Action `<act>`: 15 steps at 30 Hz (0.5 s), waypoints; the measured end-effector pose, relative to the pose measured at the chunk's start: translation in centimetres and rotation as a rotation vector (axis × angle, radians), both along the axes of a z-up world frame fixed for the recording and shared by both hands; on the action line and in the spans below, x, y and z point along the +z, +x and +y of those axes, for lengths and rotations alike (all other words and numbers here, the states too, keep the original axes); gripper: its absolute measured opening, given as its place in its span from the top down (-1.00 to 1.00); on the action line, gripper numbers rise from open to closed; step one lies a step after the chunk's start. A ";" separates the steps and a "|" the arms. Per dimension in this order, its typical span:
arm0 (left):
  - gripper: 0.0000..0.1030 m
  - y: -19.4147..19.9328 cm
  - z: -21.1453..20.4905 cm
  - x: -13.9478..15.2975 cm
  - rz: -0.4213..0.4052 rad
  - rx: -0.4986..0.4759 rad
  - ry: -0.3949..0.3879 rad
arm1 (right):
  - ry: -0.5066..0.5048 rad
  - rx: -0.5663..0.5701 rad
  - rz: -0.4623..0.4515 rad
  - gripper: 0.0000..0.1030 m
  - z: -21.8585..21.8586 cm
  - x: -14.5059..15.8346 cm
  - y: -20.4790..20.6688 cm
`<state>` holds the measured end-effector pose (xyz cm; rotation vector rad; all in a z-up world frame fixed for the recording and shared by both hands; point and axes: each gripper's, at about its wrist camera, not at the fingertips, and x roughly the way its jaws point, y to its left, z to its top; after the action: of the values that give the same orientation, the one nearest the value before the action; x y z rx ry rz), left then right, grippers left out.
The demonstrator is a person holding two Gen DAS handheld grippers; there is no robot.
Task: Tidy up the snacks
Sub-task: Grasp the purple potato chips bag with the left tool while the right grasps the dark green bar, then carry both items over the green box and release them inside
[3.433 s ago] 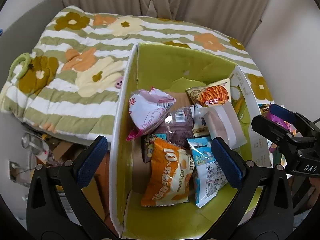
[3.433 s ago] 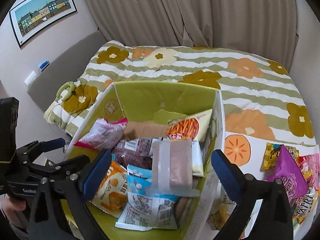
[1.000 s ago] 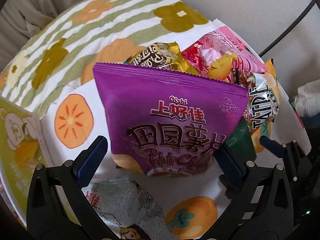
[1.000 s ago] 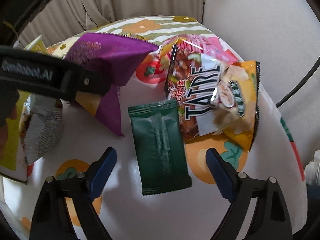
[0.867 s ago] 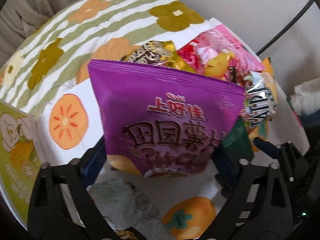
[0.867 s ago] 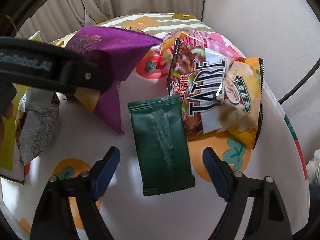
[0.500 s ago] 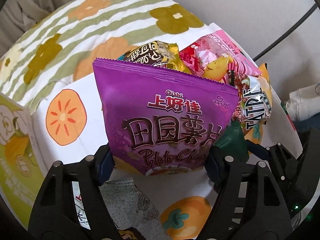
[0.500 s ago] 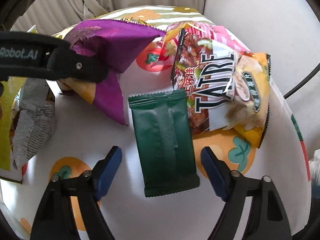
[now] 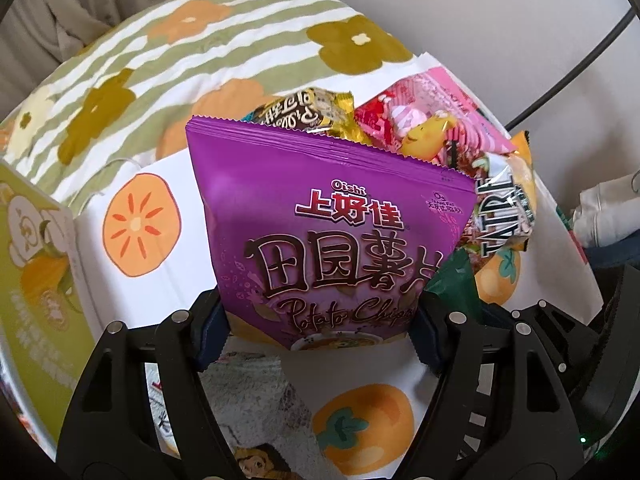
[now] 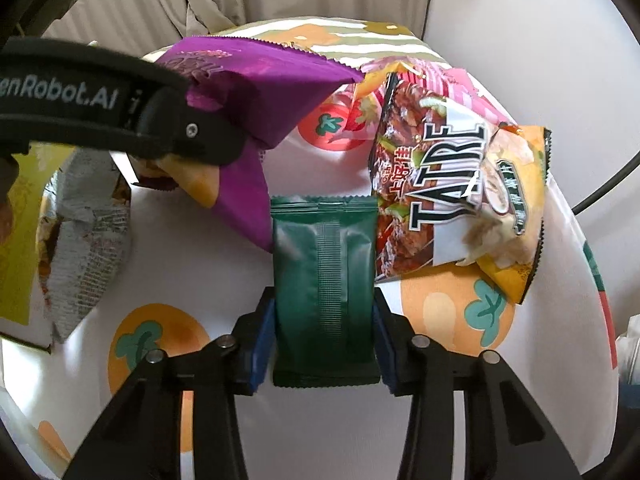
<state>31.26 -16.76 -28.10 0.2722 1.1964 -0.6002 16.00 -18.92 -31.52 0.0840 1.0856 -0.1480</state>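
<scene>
My left gripper [image 9: 320, 328] is shut on the lower part of a purple Oishi potato chip bag [image 9: 332, 224], which stands upright between its blue pads. The same bag [image 10: 256, 92] shows in the right wrist view, pinched by the left gripper's black finger [image 10: 192, 136]. My right gripper [image 10: 324, 344] is shut on a dark green snack packet [image 10: 324, 276] lying flat on the white fruit-print cloth [image 10: 192, 272]. The packet's corner [image 9: 452, 284] peeks out beside the purple bag in the left wrist view.
A Tatre bag [image 10: 436, 188], a yellow-orange bag [image 10: 516, 216], a pink bag [image 9: 436, 120] and a gold-brown bag [image 9: 304, 112] lie piled behind. A grey crumpled bag [image 10: 84, 240] lies at left beside the green box [image 9: 32, 288]. A flowered striped quilt [image 9: 168, 48] lies beyond.
Both grippers have closed: the left on the purple chip bag, the right on the green packet. Both were open over the green box 3.4 s ago.
</scene>
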 end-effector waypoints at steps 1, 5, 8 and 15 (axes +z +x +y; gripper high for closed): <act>-0.39 -0.2 0.0 0.4 -0.007 0.003 -0.004 | -0.001 0.005 -0.007 0.21 0.0 0.3 -0.3; -0.39 -1.0 0.2 2.6 -0.041 0.021 -0.027 | -0.002 0.015 -0.034 0.22 -0.3 1.7 -0.7; -0.39 -1.6 0.4 4.5 -0.072 0.040 -0.050 | -0.001 0.019 -0.058 0.22 -0.6 3.3 -1.4; -0.39 -3.1 1.8 10.7 -0.158 0.140 -0.156 | -0.012 0.082 -0.137 0.21 -1.2 8.4 -1.8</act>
<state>28.15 -14.97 -17.35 0.1010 1.0016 -0.5361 14.20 -20.12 -23.16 0.0383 0.9503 -0.0732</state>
